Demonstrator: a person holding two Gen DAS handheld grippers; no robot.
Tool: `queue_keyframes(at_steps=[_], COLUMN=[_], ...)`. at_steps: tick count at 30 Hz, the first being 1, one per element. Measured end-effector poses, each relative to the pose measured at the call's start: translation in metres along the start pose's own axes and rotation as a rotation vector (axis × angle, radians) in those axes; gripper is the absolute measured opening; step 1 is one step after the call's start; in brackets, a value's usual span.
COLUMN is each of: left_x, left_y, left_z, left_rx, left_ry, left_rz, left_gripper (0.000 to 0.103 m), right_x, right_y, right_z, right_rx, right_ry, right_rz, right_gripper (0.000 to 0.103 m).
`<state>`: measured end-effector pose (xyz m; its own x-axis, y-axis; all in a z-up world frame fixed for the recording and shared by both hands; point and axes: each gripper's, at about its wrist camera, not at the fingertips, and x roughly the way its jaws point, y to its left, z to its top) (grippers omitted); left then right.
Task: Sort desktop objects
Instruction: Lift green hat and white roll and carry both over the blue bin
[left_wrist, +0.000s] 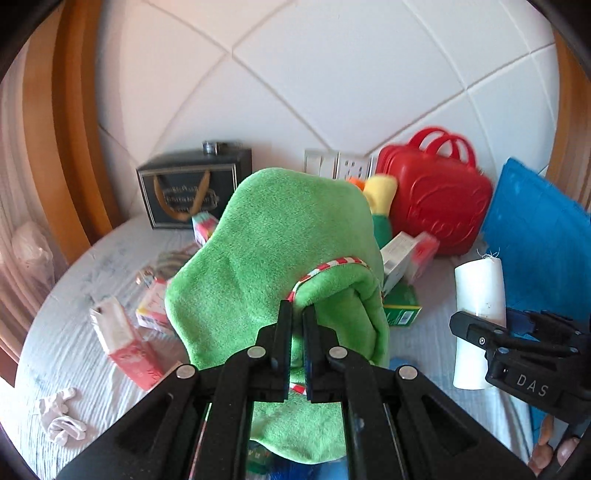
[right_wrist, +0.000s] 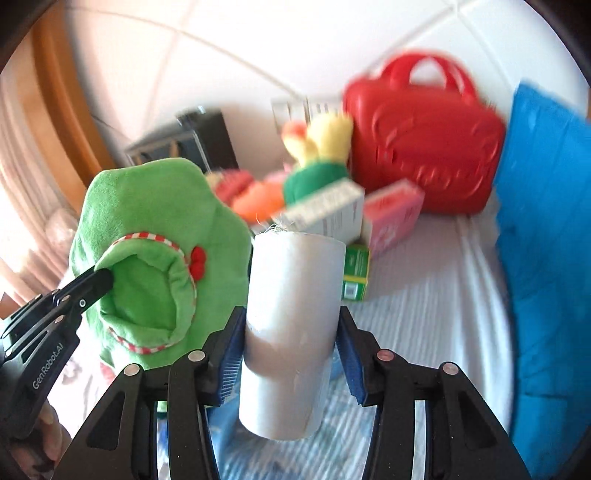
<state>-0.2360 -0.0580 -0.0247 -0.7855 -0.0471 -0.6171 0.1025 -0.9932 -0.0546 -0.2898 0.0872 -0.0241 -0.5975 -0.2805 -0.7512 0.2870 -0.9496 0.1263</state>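
Both items are held clear of the cluttered bed surface, so a drop is judged the main risk. The green plush slipper is pinched by the left gripper only at its red-and-white trimmed opening edge; the jaws stand nearly together on a thin fold of fabric, and the bulk of the slipper sits above and beyond the pinch, so a quick swing could pull the trim free. The white cylindrical roll is clamped about mid-length between the blue-padded fingers of the right gripper; it stands slightly tilted, and a smooth wall gripped by two pads could let it pivot or slide downward. In the right wrist view the roll and slipper appear just beside each other, possibly touching, so a collision could dislodge either one. Motion blur is noted at the upper right of the right wrist view, around the red plastic case and blue pillow. Pose: the left gripper is directed forward and upward at frame centre; the right gripper is seen at the lower right of the left wrist view, reaching in from the right edge. Small boxes and a plush toy lie on the surface beyond.
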Motion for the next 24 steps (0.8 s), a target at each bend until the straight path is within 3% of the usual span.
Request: queue_keyframes(at_steps=[7,13,18,24], left_x=[-0.081,-0.136,-0.169,-0.202], left_y=[-0.018,-0.047,-0.077,-0.141], left_z=[0.000,-0.007,-0.009,0.000], left_rx=[0.021,0.046,0.065,0.096], left_ry=[-0.117,-0.193,-0.252,-0.326], left_rz=[-0.024,-0.042,-0.059,-0.120], left_gripper=[0.005,0.005,0.005,0.005], right_x=[-0.095,-0.177,-0.238,-0.296], right_y=[0.023,0.014,-0.013,-0.069], right_z=[-0.002,-0.020,-0.036,-0.055], right_rx=[-0.070,-0.090,-0.066,-0.007], right_ry=[-0.187,-0.332,-0.430,-0.517], right_rz=[-0.038,-0.067,-0.100,-0.192], right_gripper=[0.047,0.047,0.047,0.047])
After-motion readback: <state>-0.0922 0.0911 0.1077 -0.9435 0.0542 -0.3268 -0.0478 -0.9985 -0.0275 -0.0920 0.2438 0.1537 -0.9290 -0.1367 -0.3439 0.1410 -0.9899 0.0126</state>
